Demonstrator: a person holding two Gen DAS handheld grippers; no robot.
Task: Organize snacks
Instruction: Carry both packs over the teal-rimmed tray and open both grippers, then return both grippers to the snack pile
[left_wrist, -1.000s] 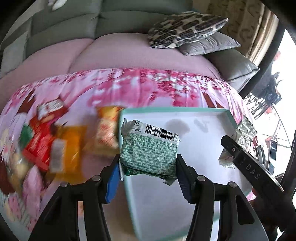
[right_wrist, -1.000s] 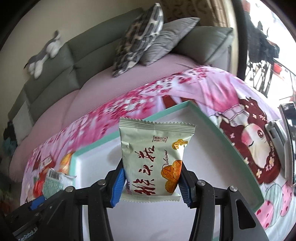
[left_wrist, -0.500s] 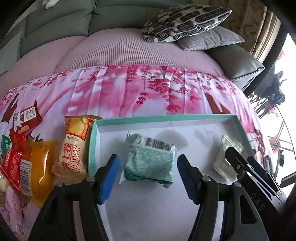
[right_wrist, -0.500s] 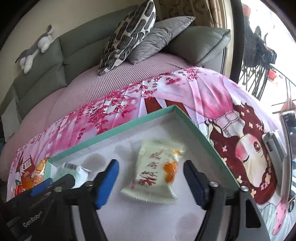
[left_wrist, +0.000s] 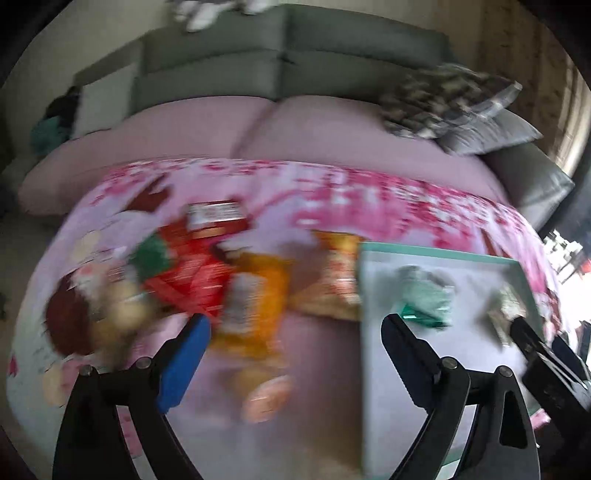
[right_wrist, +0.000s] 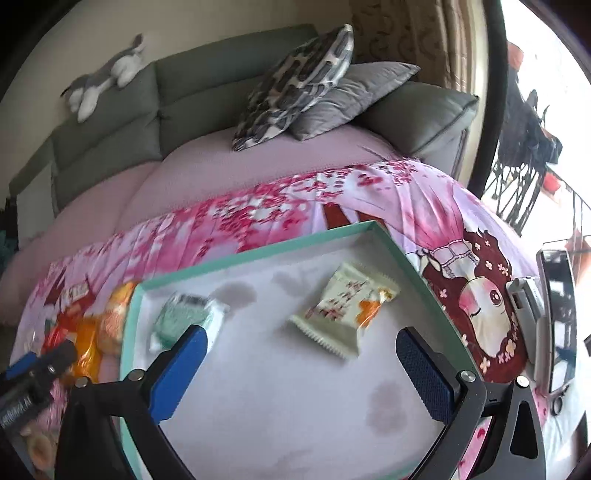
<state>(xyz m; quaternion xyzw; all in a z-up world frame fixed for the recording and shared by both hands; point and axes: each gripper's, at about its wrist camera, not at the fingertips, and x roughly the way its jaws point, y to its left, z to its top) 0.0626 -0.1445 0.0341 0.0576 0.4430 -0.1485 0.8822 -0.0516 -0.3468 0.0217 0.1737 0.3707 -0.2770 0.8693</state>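
Both grippers have just let go: the left gripper (left_wrist: 291, 345) and the right gripper (right_wrist: 301, 365) are opening wide with nothing between their jaws, where a second ago each was clamping a packet. The green snack packet (right_wrist: 184, 314) and the pale snack packet (right_wrist: 343, 308) are now lying apart inside the teal tray (right_wrist: 258, 251) on the pink blanket (right_wrist: 277, 210). The left gripper is swinging toward the blurred pile of snacks (left_wrist: 207, 273) beside the tray, probably for the next pick, so two are sorted and many are waiting
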